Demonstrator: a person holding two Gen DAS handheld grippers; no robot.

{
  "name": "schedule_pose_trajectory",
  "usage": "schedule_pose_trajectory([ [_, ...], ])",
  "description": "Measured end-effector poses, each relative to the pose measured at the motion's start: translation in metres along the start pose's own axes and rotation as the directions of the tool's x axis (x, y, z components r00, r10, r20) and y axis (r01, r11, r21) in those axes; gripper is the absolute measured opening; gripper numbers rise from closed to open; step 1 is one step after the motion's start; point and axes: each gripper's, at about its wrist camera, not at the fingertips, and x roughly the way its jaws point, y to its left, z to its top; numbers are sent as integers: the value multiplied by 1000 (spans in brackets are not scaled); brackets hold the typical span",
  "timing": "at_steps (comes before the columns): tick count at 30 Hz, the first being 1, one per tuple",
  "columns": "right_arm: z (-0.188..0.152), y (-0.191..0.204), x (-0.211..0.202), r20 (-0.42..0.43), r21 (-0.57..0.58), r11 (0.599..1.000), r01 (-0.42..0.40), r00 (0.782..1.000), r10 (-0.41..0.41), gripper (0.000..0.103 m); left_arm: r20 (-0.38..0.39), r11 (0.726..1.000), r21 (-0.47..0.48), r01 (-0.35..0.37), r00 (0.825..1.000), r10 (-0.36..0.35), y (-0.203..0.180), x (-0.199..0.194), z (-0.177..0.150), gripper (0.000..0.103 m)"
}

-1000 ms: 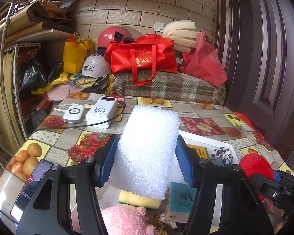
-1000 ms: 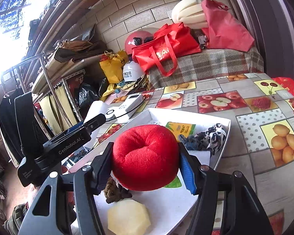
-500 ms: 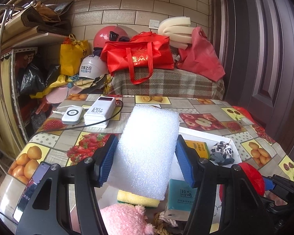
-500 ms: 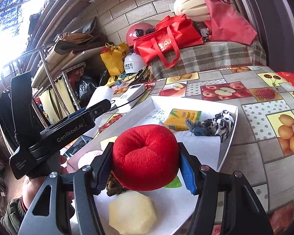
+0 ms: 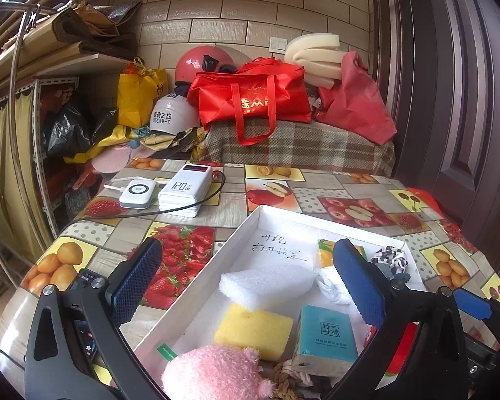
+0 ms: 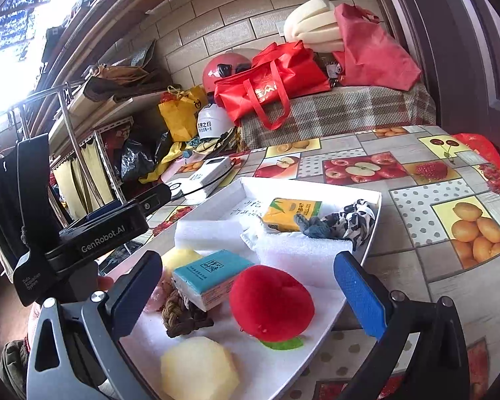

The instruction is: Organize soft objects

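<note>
My left gripper [image 5: 248,276] hangs over the white tray [image 5: 196,296], its jaws opening wide. Below it in the tray lies the white foam block [image 5: 263,285], touched by neither pad, resting on a yellow sponge [image 5: 253,331]. A teal tissue pack [image 5: 326,336] and a pink plush [image 5: 216,373] lie nearer. My right gripper [image 6: 248,290] is also opening. Between its fingers the red plush apple [image 6: 271,303] sits in the tray [image 6: 370,236], free of both pads. Around it lie a pale yellow foam chunk [image 6: 196,370], a knotted rope [image 6: 183,313] and a yellow tissue pack [image 6: 291,211].
Left of the tray on the fruit-print tablecloth are a white power bank [image 5: 186,190], a small charger [image 5: 138,193] with a cable, and a phone [image 5: 83,300]. Behind the table a bench holds a red bag [image 5: 253,100] and helmets. A dark door [image 5: 466,100] stands on the right.
Both grippers went from shut to wide open. The white foam block dropped from the left one into the tray. The red plush apple dropped from the right one into the tray.
</note>
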Motion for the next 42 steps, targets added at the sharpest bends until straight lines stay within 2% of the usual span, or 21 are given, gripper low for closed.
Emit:
schedule_pose_trajectory([
  [9,-2,-12,-6,17,42,998,42,999,-43,103,-6,1000,3,2,1000,-2,0,-1,-2,103],
  [12,-1,-13,-15,50,32,995,97,994,-98,103,-6,1000,4,1,1000,-1,0,-1,-3,103],
  [15,0,-18,-28,97,28,983,183,978,-185,103,-3,1000,4,1,1000,-1,0,-1,-4,103],
  [17,1,-25,-38,131,40,963,265,954,-268,103,-1,1000,6,0,1000,0,1,-1,-4,103],
  [20,2,-44,-50,118,84,890,448,882,-455,103,10,1000,14,6,1000,-6,-1,-4,-4,103],
  [21,1,-53,-52,100,98,860,500,855,-509,103,18,1000,15,14,1000,-15,-2,-7,-3,103],
  [22,-1,-64,-53,83,107,841,531,838,-540,103,26,1000,18,24,999,-24,-5,-10,-3,103],
  [25,-7,-98,-63,43,134,826,547,830,-556,103,39,998,33,55,998,-56,-16,-24,-3,103],
  [28,-13,-116,-85,91,118,786,607,782,-617,103,15,989,18,145,989,-145,-26,-36,-10,103],
  [30,-14,-121,-102,128,103,770,629,760,-637,103,-19,981,19,191,981,-191,-37,-42,-20,103],
  [32,-17,-126,-116,153,101,783,613,768,-621,103,-54,975,49,215,976,-212,-51,-48,-30,103],
  [36,-26,-136,-129,102,133,839,528,834,-542,103,-95,963,118,241,968,-231,-74,-62,-52,103],
  [37,-28,-138,-133,89,146,846,513,845,-528,103,-105,961,129,243,967,-231,-78,-65,-57,103],
  [42,-34,-137,-146,77,196,862,467,869,-489,103,-171,951,202,235,964,-203,-97,-71,-79,103],
])
